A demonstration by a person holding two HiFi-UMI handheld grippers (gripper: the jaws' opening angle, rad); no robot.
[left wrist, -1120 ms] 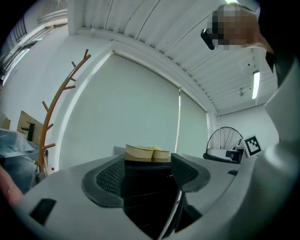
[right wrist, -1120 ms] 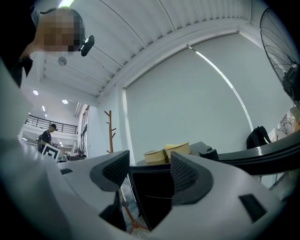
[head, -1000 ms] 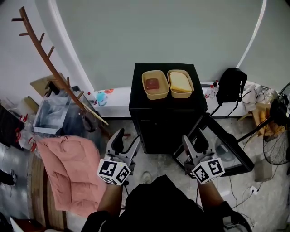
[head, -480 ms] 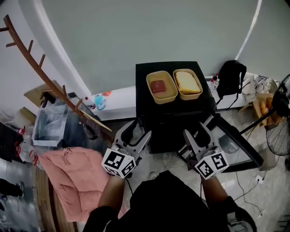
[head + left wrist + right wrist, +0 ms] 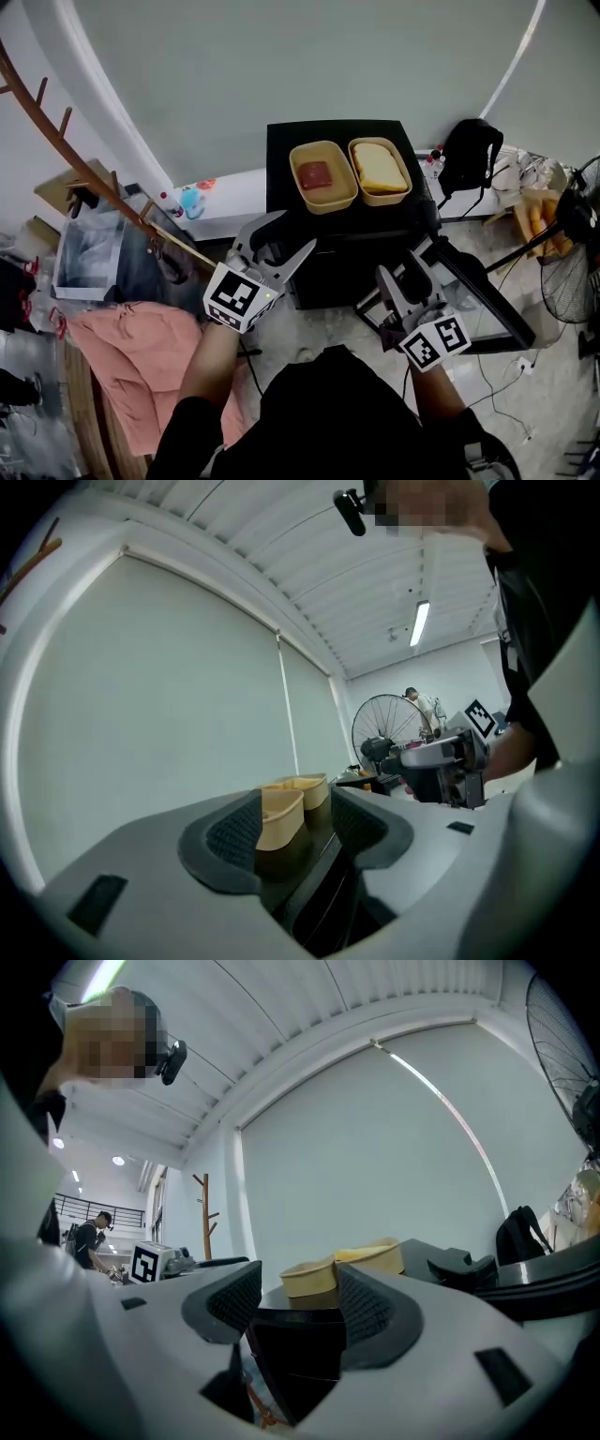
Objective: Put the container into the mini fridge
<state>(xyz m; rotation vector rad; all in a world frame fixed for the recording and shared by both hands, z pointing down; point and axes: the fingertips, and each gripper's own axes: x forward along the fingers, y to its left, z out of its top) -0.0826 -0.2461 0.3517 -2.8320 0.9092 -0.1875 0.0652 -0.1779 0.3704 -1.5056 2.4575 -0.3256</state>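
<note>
L gripper (image 5: 279,246): jaws spread, just been closing partway, nothing btw them. R gripper (image 5: 403,281): also spread, narrowing slightly, empty. Both point level at the black fridge (image 5: 281,150), short of it. On its top, side by side: red-food container (image 5: 323,176) and yellow-food container (image 5: 380,172), both lidless. Door (image 5: 487,314) looks swung open at right. Containers prob. light, thin, flexy plastic; pinch a wall at the rim, keep level.

Bright, even indoor light; shadows soft. Ceiling tube (image 5: 419,622) glares in left gripper view. Both gripper views: heavy fisheye w/ black corners, near fg soft.
</note>
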